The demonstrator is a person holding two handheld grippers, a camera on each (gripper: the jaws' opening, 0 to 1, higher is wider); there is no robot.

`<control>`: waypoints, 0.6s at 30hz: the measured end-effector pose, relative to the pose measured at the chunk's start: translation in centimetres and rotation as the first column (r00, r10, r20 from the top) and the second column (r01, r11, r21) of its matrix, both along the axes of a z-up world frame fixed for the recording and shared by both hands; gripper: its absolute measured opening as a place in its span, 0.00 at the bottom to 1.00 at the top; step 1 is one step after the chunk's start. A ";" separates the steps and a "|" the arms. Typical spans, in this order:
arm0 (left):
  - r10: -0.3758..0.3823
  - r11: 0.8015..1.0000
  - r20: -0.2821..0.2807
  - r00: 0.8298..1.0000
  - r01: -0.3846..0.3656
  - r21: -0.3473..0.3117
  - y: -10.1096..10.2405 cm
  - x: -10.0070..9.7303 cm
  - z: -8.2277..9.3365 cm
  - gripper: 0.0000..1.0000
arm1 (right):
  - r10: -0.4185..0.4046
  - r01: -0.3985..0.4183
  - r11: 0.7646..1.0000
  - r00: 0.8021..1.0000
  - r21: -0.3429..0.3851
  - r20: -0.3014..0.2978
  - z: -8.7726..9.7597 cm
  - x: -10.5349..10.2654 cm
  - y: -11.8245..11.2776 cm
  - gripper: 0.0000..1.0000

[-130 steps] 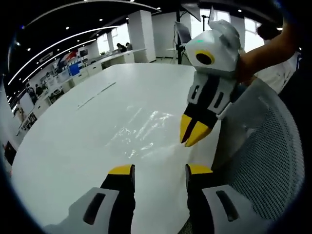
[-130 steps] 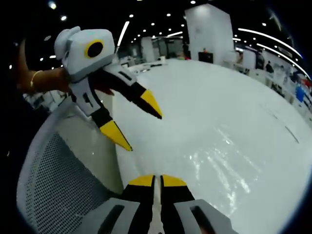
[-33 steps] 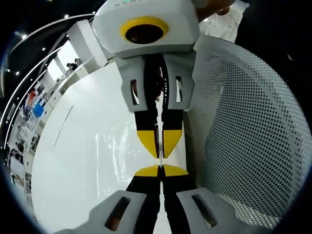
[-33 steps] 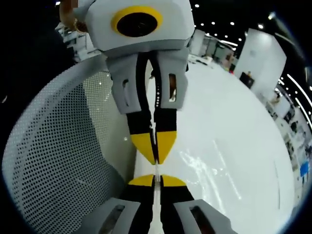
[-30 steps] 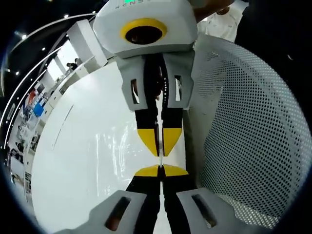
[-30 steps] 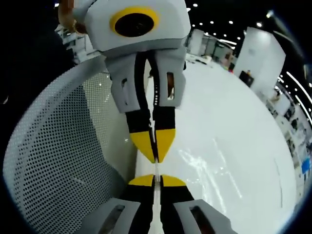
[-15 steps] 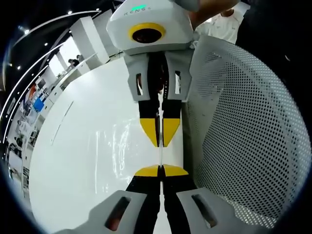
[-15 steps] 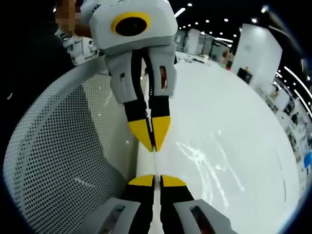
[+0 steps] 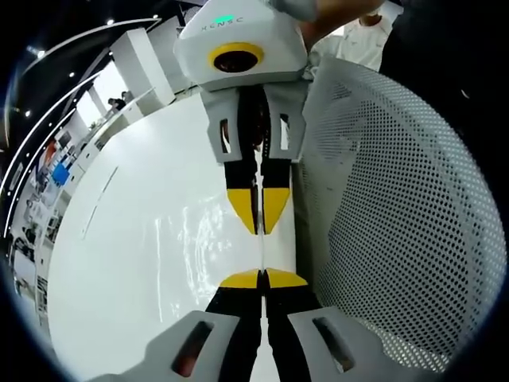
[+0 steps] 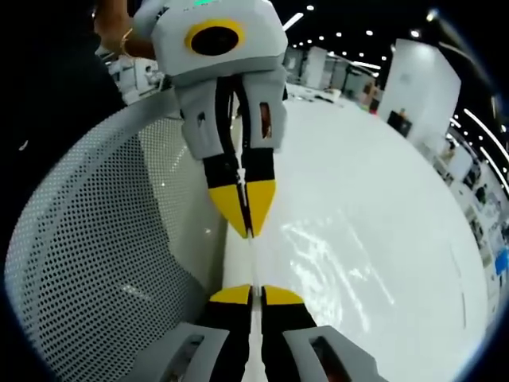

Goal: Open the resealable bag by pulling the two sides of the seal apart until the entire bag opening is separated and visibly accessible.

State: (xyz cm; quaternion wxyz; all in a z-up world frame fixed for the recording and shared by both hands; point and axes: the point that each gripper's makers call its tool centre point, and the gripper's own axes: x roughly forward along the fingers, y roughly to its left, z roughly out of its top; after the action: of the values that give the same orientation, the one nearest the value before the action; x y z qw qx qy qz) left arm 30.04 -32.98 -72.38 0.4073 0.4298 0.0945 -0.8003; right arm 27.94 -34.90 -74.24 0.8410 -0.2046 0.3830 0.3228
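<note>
Facing tip to tip, left gripper [image 9: 261, 278], right gripper [image 10: 250, 294], clamping bag [image 9: 262, 253] edge

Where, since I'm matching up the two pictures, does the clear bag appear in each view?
Left gripper view: the clear bag is a thin edge-on strip at lower centre, between the left hand-held gripper below and the right hand-held gripper above, both shut on it.
Right gripper view: the same strip at lower centre.
Shared landmark: the perforated chair back, on the right in the left gripper view and on the left in the right gripper view.
</note>
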 end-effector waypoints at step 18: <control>0.041 0.999 -0.004 0.999 -0.041 -0.012 0.4 0.6 0.1 0.00 | -0.029 0.029 1.000 0.999 -0.002 -0.020 -0.3 -1.1 -1.3 0.00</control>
State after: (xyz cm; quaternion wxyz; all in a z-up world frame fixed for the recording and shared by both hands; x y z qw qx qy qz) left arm 30.65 -32.58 -72.30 0.4260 0.4239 0.0989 -0.7931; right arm 26.87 -36.16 -74.55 0.8415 -0.1963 0.3946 0.3124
